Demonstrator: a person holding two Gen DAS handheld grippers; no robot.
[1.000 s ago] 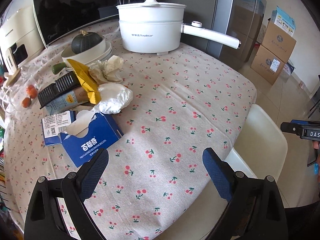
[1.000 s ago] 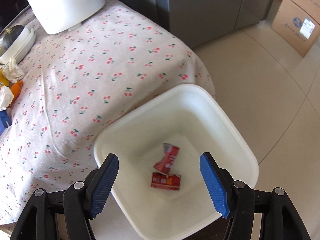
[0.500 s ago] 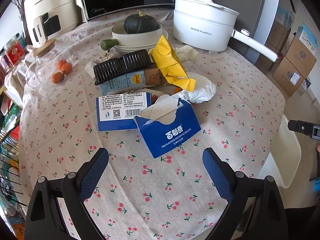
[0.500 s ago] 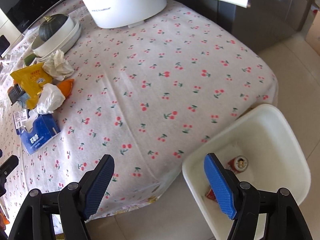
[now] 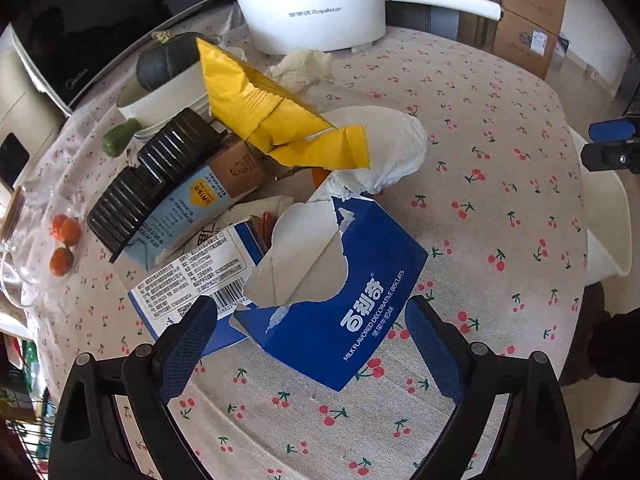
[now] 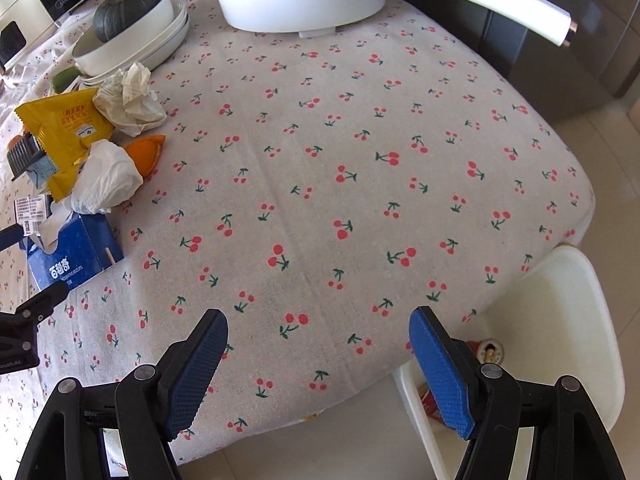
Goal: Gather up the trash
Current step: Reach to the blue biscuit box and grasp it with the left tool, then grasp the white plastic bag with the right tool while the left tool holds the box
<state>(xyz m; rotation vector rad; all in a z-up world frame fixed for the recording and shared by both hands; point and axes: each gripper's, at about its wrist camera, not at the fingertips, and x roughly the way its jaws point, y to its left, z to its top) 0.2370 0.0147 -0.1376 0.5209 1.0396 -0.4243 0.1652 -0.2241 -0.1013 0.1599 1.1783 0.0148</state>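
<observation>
Our left gripper [image 5: 310, 326] hangs released over the torn blue biscuit box [image 5: 340, 292] mid-tabletop; yellow wrapper [image 5: 276, 120], crumpled tissue [image 5: 384, 152] crowd behind. Our right gripper [image 6: 318, 346], released, overhangs the tabletop's edge beside the white bin [image 6: 572, 308].

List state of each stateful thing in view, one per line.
left gripper: open, empty
right gripper: open, empty
blue biscuit box: torn open
yellow snack bag: opened, crumpled
white bin: holds some trash
white pot: lid on
</observation>
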